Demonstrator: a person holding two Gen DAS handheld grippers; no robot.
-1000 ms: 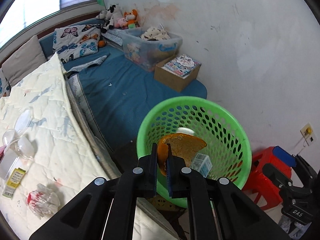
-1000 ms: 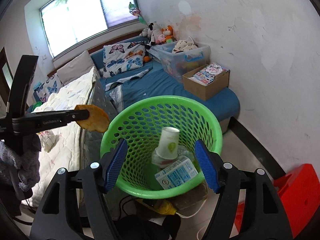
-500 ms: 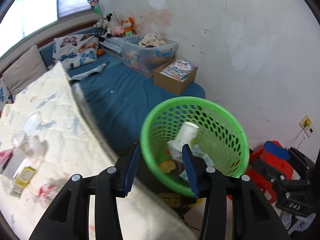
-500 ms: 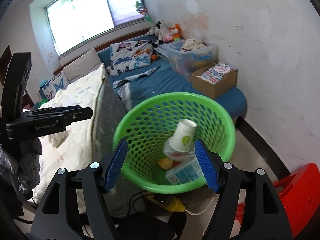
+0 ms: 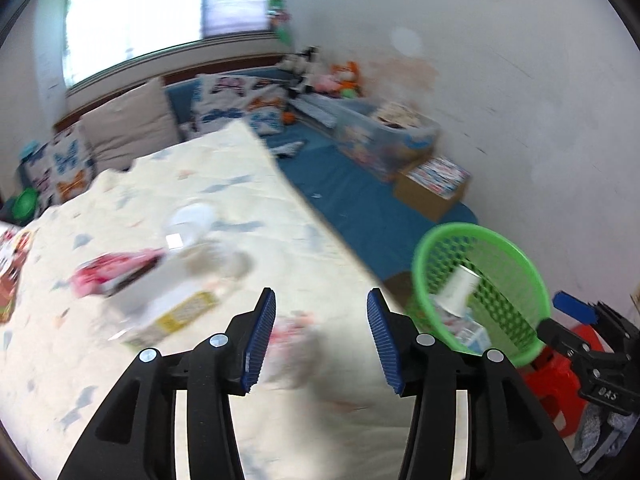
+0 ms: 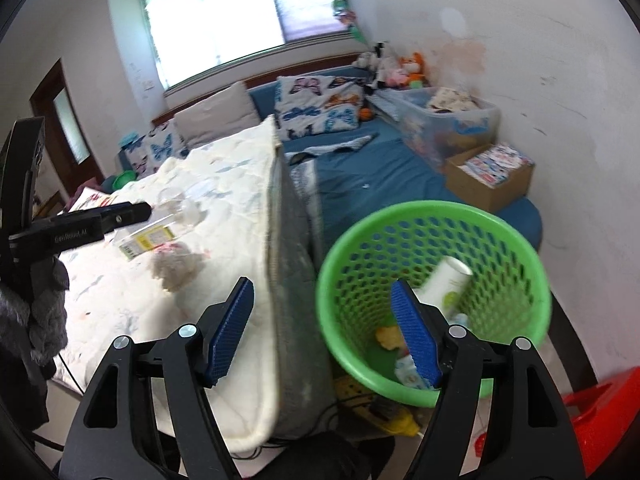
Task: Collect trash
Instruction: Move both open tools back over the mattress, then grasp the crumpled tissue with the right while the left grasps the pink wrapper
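My left gripper is open and empty over the cream quilt, above a crumpled clear wrapper. A clear plastic bottle with a yellow label, a pink packet and a clear cup lie further left, blurred. The green basket stands to the right. My right gripper is open and empty above the mattress corner and the green basket, which holds a paper cup, a yellow-orange scrap and a small carton. The left gripper shows at the left over the quilt.
A cardboard box and a clear storage bin sit on the blue mattress by the white wall. Butterfly pillows line the window side. A red stool stands at the lower right. Cables and a yellow plug lie under the basket.
My left gripper let the orange scrap drop into the basket, opened, and swung left over the quilt. My right gripper stayed open and drifted left.
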